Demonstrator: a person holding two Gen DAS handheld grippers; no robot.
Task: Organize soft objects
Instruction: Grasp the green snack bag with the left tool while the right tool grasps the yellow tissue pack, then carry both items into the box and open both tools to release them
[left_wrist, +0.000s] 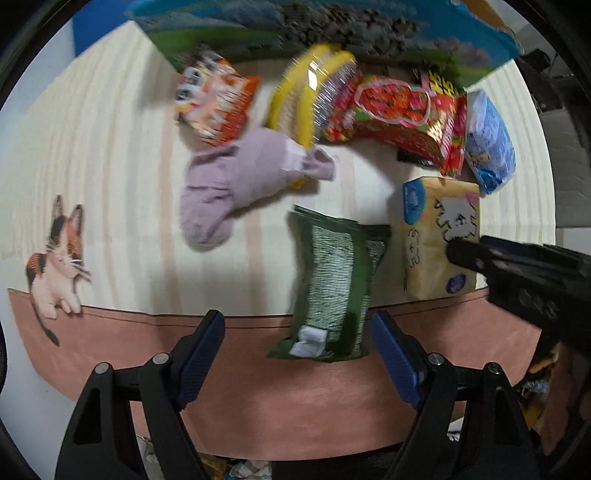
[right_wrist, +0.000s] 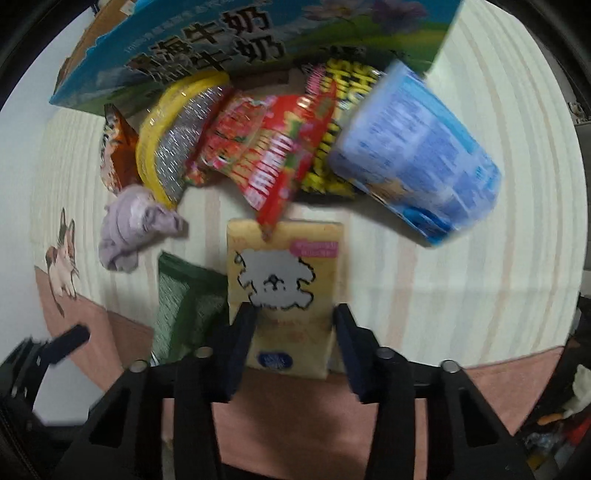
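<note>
A green scouring-pad pack (left_wrist: 334, 280) lies between the fingers of my left gripper (left_wrist: 297, 354), which is open around its near end without touching it. A cream tissue pack with a white dog (right_wrist: 284, 288) lies between the fingers of my right gripper (right_wrist: 293, 339), which is open with its pads close to the pack's sides. The tissue pack also shows in the left wrist view (left_wrist: 439, 236), with the right gripper's fingers (left_wrist: 472, 253) over it. A lilac cloth (left_wrist: 240, 181) lies crumpled further back.
At the back lie an orange snack bag (left_wrist: 218, 99), yellow sponges (left_wrist: 314, 96), red snack bags (left_wrist: 402, 114), a blue tissue pack (right_wrist: 417, 155) and a blue milk carton box (right_wrist: 229, 40). The cream tablecloth has a pink border (left_wrist: 295, 391) and a cat print (left_wrist: 59, 254).
</note>
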